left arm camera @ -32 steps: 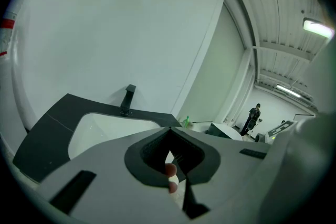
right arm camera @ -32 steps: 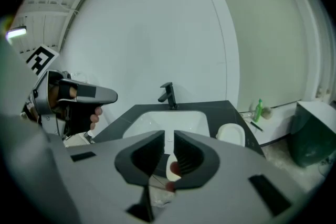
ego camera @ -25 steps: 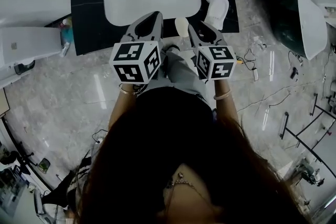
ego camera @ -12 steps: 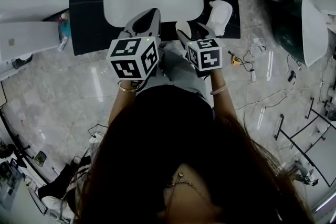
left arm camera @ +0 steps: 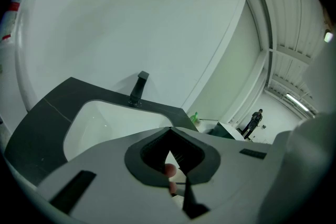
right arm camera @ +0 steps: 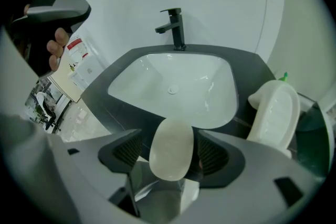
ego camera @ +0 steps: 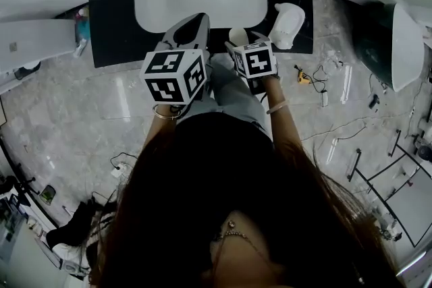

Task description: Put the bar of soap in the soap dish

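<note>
Between the right tongs [right arm camera: 171,140], whose jaws are opening without pressing it, the bar of soap [right arm camera: 170,159] is lying on the worktop's [right arm camera: 249,68] near edge, pointing lengthwise away, with the soap dish [right arm camera: 274,113] sitting farther right, while the left tongs [left arm camera: 168,132] are hanging closed and empty.

Your head view looks steeply down from high over the white basin [ego camera: 202,10] and dark counter [ego camera: 111,23]. Left gripper view sits low and close at the counter's front, facing the faucet [left arm camera: 137,89] and wall. Right gripper view tilts down, close in. All three share the basin; head and right also share the soap dish [ego camera: 287,22].
</note>
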Demonstrator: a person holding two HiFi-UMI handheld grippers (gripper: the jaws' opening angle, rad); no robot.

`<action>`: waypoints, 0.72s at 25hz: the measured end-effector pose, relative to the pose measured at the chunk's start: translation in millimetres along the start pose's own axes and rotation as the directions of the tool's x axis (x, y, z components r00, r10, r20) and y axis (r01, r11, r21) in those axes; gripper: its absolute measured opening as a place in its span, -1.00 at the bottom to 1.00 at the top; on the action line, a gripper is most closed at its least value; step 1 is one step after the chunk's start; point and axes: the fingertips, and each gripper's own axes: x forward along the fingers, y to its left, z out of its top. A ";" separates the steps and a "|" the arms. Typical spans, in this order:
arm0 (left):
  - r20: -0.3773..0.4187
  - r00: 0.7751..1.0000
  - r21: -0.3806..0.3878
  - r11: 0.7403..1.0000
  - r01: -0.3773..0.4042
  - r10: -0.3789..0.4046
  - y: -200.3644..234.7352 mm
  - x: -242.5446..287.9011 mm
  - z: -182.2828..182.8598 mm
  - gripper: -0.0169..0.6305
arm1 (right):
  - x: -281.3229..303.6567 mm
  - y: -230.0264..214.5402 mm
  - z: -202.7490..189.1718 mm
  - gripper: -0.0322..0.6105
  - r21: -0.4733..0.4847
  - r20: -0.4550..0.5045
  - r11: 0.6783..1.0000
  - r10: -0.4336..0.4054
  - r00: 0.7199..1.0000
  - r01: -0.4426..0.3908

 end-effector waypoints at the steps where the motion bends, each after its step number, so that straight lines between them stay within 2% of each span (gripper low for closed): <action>1: -0.001 1.000 -0.003 1.000 -0.002 0.002 1.2 0.2 -0.6 -0.96 | 3.1 -0.8 -1.2 0.08 0.004 -0.010 1.000 -0.002 1.000 0.002; 6: -0.003 1.000 -0.016 1.000 -0.010 0.010 4.7 0.3 -1.7 -0.96 | 16.3 -2.5 -9.0 0.08 0.016 -0.068 1.000 -0.014 0.998 0.015; 14: -0.013 1.000 -0.026 1.000 -0.008 0.008 0.7 7.8 -4.7 -0.96 | 23.4 -8.1 -12.2 0.08 -0.030 -0.124 0.996 -0.083 0.989 0.080; 18: -0.020 1.000 -0.024 1.000 -0.003 0.003 -4.7 10.6 -7.6 -0.96 | 22.3 -10.0 -12.5 0.06 -0.026 -0.123 0.996 -0.083 0.989 0.081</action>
